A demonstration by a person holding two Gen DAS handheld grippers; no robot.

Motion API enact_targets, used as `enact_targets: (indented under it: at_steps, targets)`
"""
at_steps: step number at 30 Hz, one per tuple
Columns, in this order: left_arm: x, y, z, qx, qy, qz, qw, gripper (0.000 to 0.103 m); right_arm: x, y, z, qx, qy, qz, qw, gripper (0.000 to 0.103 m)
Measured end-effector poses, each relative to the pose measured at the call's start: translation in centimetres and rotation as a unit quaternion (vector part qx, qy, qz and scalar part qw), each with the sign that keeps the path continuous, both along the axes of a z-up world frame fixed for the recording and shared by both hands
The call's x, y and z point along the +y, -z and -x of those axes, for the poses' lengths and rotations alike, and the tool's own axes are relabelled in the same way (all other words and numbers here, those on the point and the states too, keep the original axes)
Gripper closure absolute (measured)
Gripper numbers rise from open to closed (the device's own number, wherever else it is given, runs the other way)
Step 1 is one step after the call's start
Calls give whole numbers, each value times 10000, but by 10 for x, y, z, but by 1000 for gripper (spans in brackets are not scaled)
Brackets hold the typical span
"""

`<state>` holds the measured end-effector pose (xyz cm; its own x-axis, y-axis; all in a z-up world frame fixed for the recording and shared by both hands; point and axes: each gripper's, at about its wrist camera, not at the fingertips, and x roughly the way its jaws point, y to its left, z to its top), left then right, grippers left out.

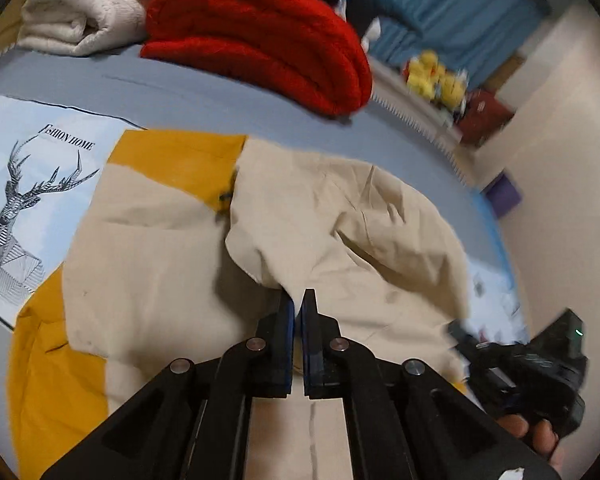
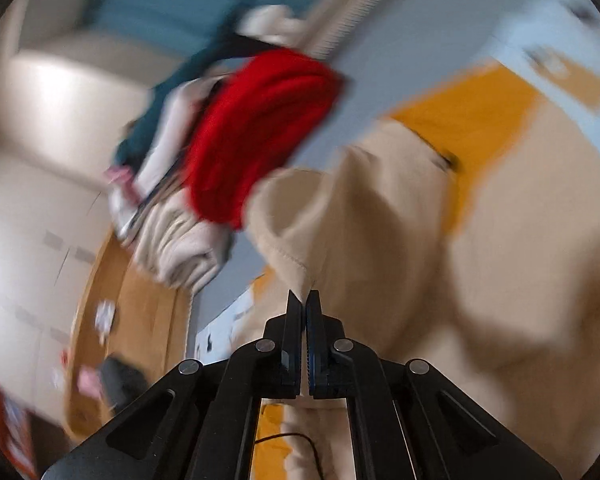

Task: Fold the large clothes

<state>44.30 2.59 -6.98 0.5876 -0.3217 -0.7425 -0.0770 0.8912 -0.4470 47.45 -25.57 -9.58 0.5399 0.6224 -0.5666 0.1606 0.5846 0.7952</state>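
Observation:
A large beige garment (image 1: 340,220) with mustard-yellow panels (image 1: 56,380) lies spread on a grey-blue bed sheet (image 1: 180,92). My left gripper (image 1: 299,300) is shut, and a raised fold of the beige cloth runs down into its tips. At the lower right of the left wrist view a hand (image 1: 536,432) holds my right gripper (image 1: 472,344) at the garment's right edge, blurred. In the right wrist view the right gripper (image 2: 304,296) is shut on a stitched hem of the beige garment (image 2: 380,220), which hangs lifted from the tips.
A folded red blanket (image 1: 260,36) and a folded cream blanket (image 1: 80,12) sit at the bed's far side. A deer print (image 1: 20,200) marks the sheet on the left. Yellow plush toys (image 1: 436,76) and a blue curtain (image 1: 440,4) stand beyond the bed edge.

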Motion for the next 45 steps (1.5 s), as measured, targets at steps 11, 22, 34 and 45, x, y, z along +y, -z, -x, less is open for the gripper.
enact_targets:
  at_steps: [11, 22, 34, 45]
  targets:
    - [-15, 33, 3, 1060, -15, -918, 9901, 65, 9, 15, 1, 760, 42, 1800, 9807, 74]
    - [26, -26, 10, -10, -770, -1225, 9895, 65, 8, 27, -10, 1019, -121, 2502, 9627, 56]
    - [47, -122, 39, -1253, -565, -1690, 9760, 65, 9, -107, 22, -1188, 198, 3292, 9365, 56]
    - [73, -183, 185, -2190, -333, -1988, 9547, 80, -17, -245, 152, -2891, 480, 3440, 8921, 57]
